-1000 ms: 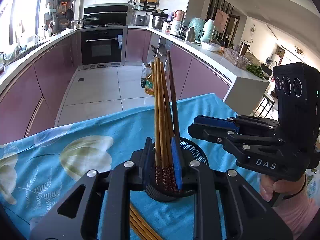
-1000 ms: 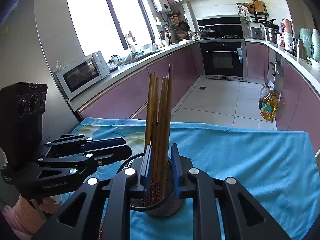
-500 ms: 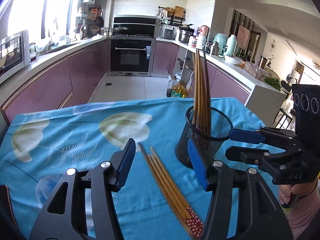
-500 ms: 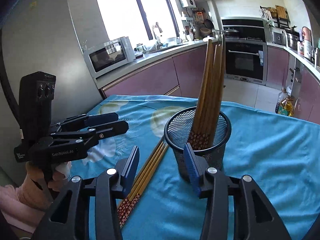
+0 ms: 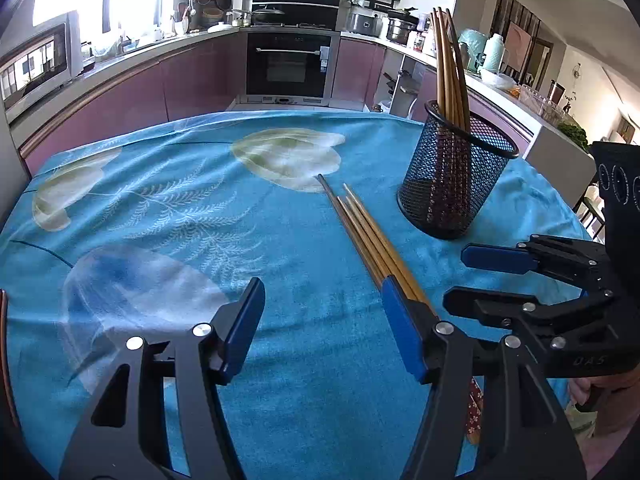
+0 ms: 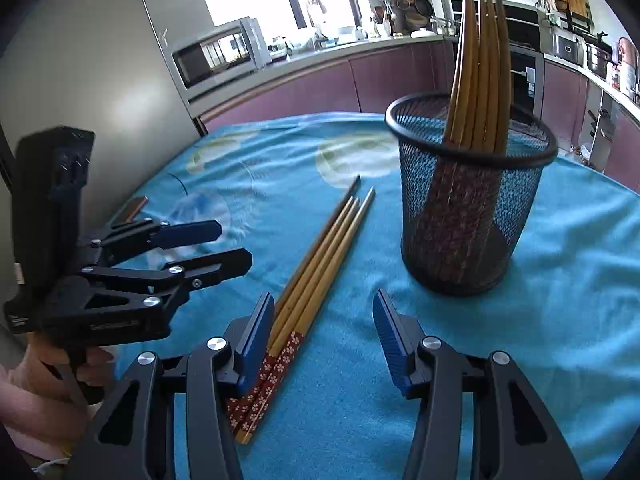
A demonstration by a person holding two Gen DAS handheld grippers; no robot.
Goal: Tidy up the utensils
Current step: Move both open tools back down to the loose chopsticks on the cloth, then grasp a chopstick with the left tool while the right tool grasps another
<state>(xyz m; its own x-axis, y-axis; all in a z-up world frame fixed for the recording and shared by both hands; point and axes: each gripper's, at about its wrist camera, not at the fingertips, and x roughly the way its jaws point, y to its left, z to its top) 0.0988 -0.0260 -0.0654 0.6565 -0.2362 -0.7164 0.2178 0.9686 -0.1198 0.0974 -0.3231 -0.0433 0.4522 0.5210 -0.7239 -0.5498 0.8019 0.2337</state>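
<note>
A black mesh cup (image 5: 452, 184) (image 6: 468, 216) stands upright on the blue flowered cloth (image 5: 160, 208), holding several wooden chopsticks (image 5: 450, 68) (image 6: 480, 60). Several more chopsticks (image 5: 368, 236) (image 6: 320, 264) lie flat in a bundle left of the cup. My left gripper (image 5: 322, 312) hovers low over the cloth, jaws opening and nothing pressed between them; the bundle passes under its right finger. My right gripper (image 6: 323, 320) is likewise opening and empty, with the bundle's red patterned ends beside its left finger. Each gripper also shows in the other's view (image 5: 476, 280) (image 6: 234, 244).
A small brown object (image 6: 134, 206) lies at the cloth's left edge. Beyond the table's far edge are purple kitchen cabinets, an oven (image 5: 290, 66) and a microwave (image 6: 218, 56). A hand (image 6: 60, 372) holds the left gripper's handle.
Both grippers let go of the chopsticks standing in the cup, opened wide, and drew back and down towards the cloth. The loose bundle has come into view between them.
</note>
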